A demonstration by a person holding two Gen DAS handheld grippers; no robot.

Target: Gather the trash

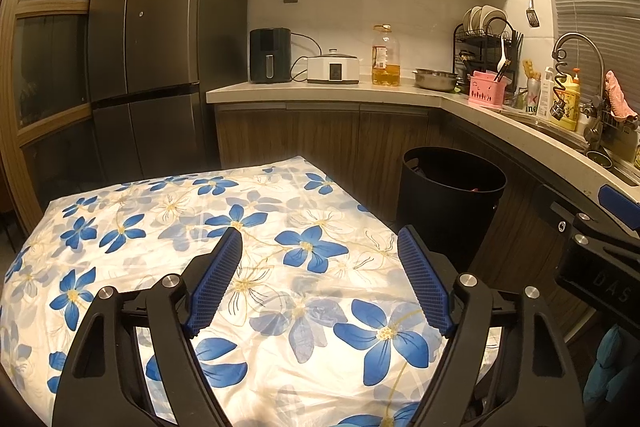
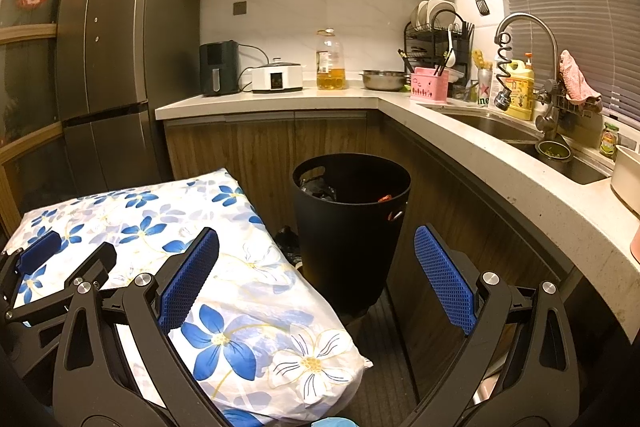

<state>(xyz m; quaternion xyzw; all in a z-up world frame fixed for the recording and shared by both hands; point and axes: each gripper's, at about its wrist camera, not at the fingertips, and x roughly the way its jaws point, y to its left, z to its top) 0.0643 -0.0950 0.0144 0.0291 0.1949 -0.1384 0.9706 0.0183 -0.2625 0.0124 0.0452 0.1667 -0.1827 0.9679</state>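
Both grippers — left (image 1: 320,279), right (image 2: 316,279) — gape before bin (image 2: 352,227).

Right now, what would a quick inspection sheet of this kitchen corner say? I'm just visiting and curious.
Surface: floral cloth covers the table; no loose trash seen on it.
Job's things: black bin stands on the floor beside the table, some rubbish inside.
Clutter: oil bottle, steel bowl, pink caddy, dish rack on the counter.
Grippers: left gripper and right gripper both open, holding nothing.
Cables: cords behind the air fryer and cooker.
Surroundings: fridge, sink, wall cabinets.
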